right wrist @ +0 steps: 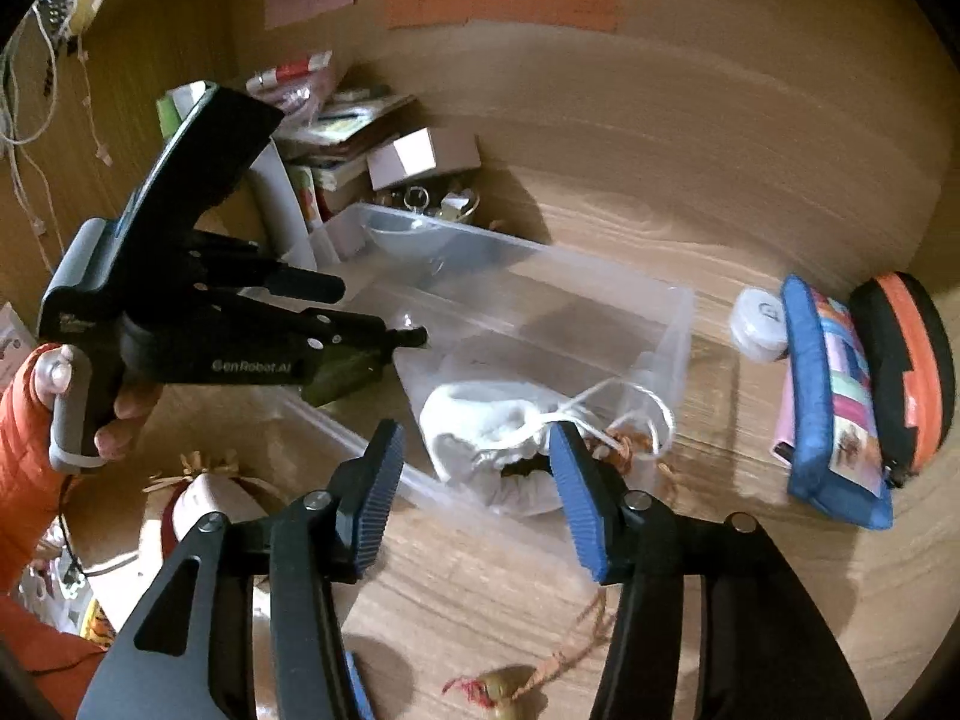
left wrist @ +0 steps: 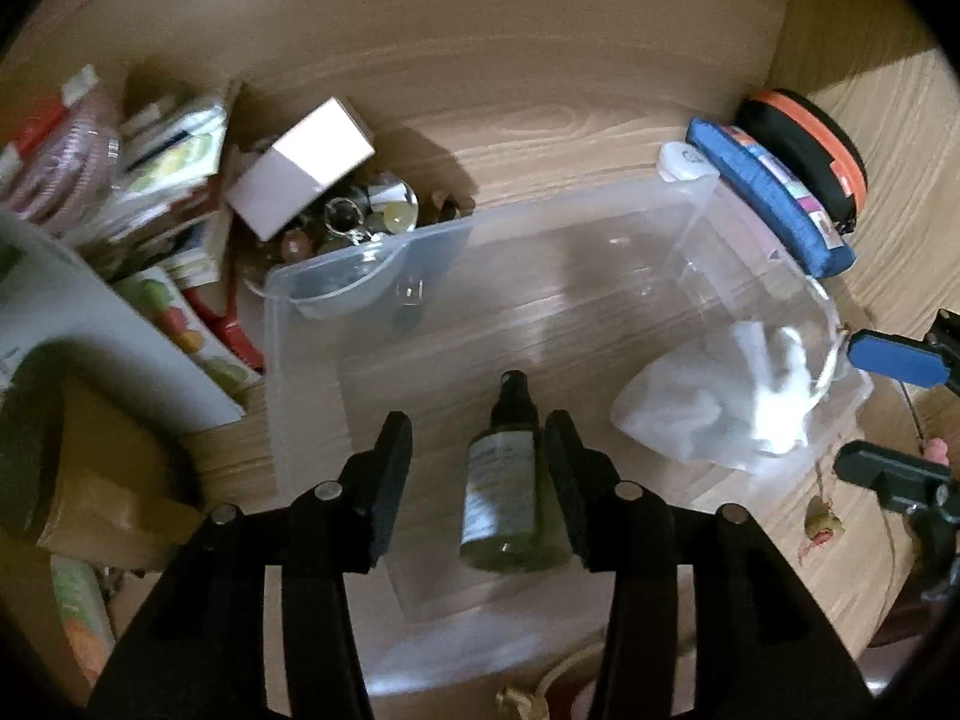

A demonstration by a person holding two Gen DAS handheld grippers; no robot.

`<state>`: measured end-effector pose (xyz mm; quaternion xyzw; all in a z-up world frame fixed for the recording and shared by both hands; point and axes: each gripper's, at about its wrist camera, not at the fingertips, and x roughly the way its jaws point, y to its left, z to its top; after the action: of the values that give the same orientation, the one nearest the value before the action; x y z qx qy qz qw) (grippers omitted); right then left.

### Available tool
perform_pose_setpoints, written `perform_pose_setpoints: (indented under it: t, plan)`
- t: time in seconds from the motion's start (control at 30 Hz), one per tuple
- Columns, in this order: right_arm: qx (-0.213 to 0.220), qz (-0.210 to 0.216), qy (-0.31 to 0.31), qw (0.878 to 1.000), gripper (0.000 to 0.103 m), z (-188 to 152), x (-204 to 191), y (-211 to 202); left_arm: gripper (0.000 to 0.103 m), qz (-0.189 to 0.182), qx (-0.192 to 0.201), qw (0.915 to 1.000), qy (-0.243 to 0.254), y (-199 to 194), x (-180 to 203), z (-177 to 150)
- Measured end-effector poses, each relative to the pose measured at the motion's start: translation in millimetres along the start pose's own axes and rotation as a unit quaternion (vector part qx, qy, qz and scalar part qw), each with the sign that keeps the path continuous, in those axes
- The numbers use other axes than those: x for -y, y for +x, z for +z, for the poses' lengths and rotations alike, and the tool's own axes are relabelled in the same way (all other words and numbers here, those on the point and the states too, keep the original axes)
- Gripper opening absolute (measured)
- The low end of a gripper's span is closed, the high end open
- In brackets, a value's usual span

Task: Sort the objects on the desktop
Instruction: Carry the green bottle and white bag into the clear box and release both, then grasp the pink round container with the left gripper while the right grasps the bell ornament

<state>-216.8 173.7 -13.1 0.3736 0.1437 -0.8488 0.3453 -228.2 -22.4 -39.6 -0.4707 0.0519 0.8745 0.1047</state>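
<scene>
A clear plastic box [left wrist: 312, 330] lies on the wooden desk, also in the right wrist view [right wrist: 678, 324]. My left gripper [left wrist: 480, 480] is open over the box, with a green spray bottle [left wrist: 501, 492] between its fingers, against the right pad and clear of the left one. In the right wrist view the left gripper [right wrist: 384, 324] holds the bottle [right wrist: 342, 378] over the box. A white drawstring pouch [left wrist: 720, 402] lies in the box's right end [right wrist: 480, 426]. My right gripper [right wrist: 474, 480] is open and empty just before the pouch.
A blue pencil case [right wrist: 834, 402], an orange-and-black case [right wrist: 906, 366] and a white round tin [right wrist: 759, 324] lie right of the box. A white carton [left wrist: 306, 165], trinkets and stacked booklets [left wrist: 174, 180] crowd the far left. A tasselled charm [right wrist: 510, 681] lies near the desk's front.
</scene>
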Motion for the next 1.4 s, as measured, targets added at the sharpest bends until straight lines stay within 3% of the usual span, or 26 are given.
perform_pose_setpoints:
  t: [0.07, 0.37, 0.43, 0.67, 0.97, 1.17, 1.4]
  plan:
    - [0.007, -0.001, 0.004, 1.0, 0.049, -2.8, 0.8, -9.4, 0.059, 0.003, 0.013, 0.9999, -0.003, -13.4, 0.5, -3.2]
    - [0.05, -0.016, 0.019, 0.998, 0.053, -16.1, -0.6, -55.5, 0.067, 0.015, 0.073, 0.997, -0.021, -78.8, -7.6, -23.8]
    - [0.063, -0.02, 0.024, 0.998, 0.058, -19.3, 0.2, -67.0, 0.079, 0.017, 0.081, 0.9961, -0.03, -88.6, -13.0, -30.9]
    - [0.087, -0.026, 0.045, 0.995, 0.062, -37.5, 4.7, -92.0, 0.079, 0.014, 0.083, 0.9954, -0.046, -99.8, -17.5, -64.0]
    - [0.057, -0.032, 0.077, 0.995, 0.062, -75.9, 13.3, -81.6, 0.079, -0.019, 0.055, 0.9975, -0.041, -85.2, -2.6, -97.4]
    - [0.021, -0.041, 0.08, 0.996, 0.062, -100.6, 15.0, -58.3, 0.08, -0.049, 0.026, 0.9978, -0.038, -63.9, 9.2, -107.3]
    - [-0.009, -0.018, 0.087, 0.996, 0.062, -113.3, 15.1, -32.9, 0.08, -0.077, 0.025, 0.9962, -0.034, -55.2, 19.3, -107.7]
